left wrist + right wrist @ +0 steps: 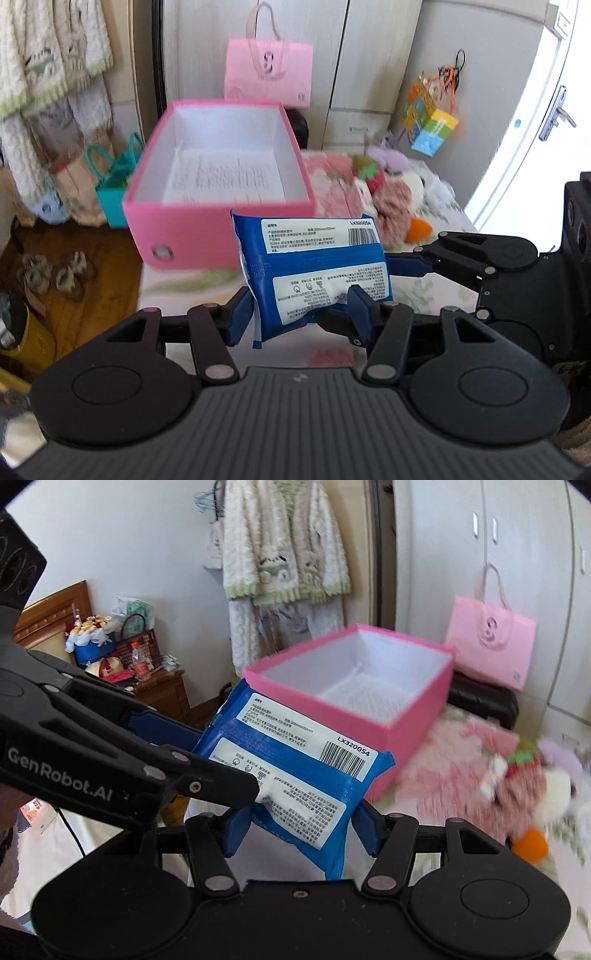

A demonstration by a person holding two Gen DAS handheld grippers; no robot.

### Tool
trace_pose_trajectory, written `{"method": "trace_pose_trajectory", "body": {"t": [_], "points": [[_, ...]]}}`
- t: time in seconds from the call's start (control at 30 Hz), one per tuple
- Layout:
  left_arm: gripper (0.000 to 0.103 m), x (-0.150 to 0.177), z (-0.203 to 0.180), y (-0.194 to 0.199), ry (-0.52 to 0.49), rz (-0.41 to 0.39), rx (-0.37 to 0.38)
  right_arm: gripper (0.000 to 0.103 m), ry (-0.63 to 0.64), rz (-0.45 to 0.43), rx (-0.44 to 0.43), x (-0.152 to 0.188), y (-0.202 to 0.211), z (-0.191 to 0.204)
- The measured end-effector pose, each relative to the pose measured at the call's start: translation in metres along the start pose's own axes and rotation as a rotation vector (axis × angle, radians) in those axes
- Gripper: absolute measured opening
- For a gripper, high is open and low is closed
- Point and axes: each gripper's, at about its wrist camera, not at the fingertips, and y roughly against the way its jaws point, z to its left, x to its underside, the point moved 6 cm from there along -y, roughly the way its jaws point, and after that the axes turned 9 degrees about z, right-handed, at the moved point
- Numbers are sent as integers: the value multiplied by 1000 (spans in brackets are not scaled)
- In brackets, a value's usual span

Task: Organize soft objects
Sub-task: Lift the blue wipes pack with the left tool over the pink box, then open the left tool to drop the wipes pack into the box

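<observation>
A blue pack of wet wipes (310, 251) with white labels is held in the air by both grippers. My left gripper (299, 306) is shut on its lower part, blue pads pressing both sides. From the right, the right gripper's finger (406, 266) reaches onto the pack's side. In the right wrist view my right gripper (299, 823) is shut on the same pack (295, 760), and the left gripper's arm crosses in from the left. An open pink box (221, 229) (417, 731) stands on the bed just beyond the pack, with only a printed sheet inside.
Plush toys (395, 199) (517, 786) lie on the floral bedspread to the right of the box. A pink paper bag (269, 70) (491, 642) stands behind it against the wardrobe. Bags and slippers (55, 273) sit on the floor at left.
</observation>
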Motion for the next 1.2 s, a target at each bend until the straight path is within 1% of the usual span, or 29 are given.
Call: {"method": "trace_pose_trajectory", "body": {"t": [0.2,0.33,0.5,0.63,0.73,0.9,1.07,1.2], "points": [[55,-52,20,-5,-5,-40,-5,65,3,-26,6,-50,-13,-17],[55,-91,37,-17,-7,-69,6,67,17,-40,35,-84,-24,-33],[55,-138,62,-47,17,-96,25,67,5,-51,46,-127,-53,-67],[55,-167,84,-83,62,-81,56,67,-10,-24,50,-152,-84,-93],[55,-181,100,-111,109,-54,76,67,-11,16,71,-166,-110,-107],[55,-192,119,-146,160,-19,96,67,-16,91,81,-180,-146,-121],[55,-198,129,-169,181,10,104,67,-2,150,95,-185,-170,-128],[55,-200,135,-182,205,27,103,67,28,176,129,-187,-182,-129]]}}
